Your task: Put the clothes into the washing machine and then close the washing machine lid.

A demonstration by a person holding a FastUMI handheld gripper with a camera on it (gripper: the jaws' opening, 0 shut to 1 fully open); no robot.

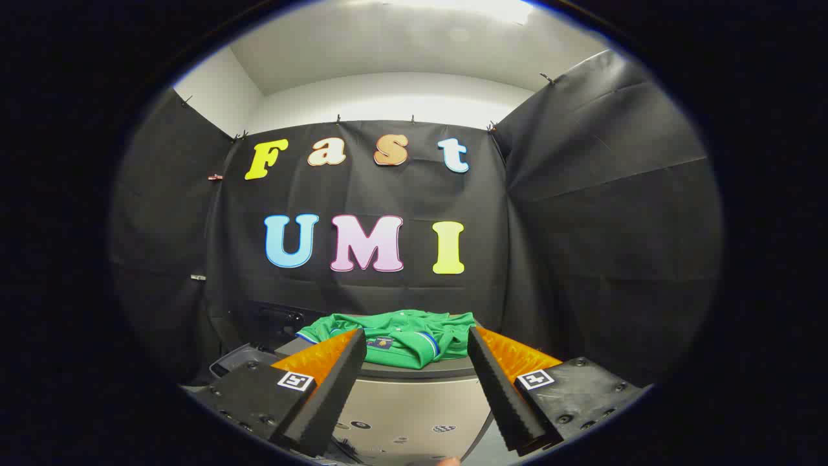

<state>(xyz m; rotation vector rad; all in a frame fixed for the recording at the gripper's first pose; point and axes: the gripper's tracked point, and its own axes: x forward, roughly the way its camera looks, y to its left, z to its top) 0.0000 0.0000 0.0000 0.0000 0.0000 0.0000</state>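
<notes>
A crumpled green shirt (401, 336) with blue and white trim lies on a dark round top (420, 370), just ahead of my fingers. My gripper (417, 340) is open, its two fingers spread wide to either side of the shirt without touching it. Below the dark top, a grey body (414, 408) with small marks shows between the fingers; it looks like the washing machine. To the left, beyond the left finger (336, 375), sits a dark grey open part (239, 359) that may be the lid or tub opening.
Black cloth walls (582, 259) close the booth at the back and on both sides. A dark box-like object (272, 320) stands against the back wall, left of the shirt.
</notes>
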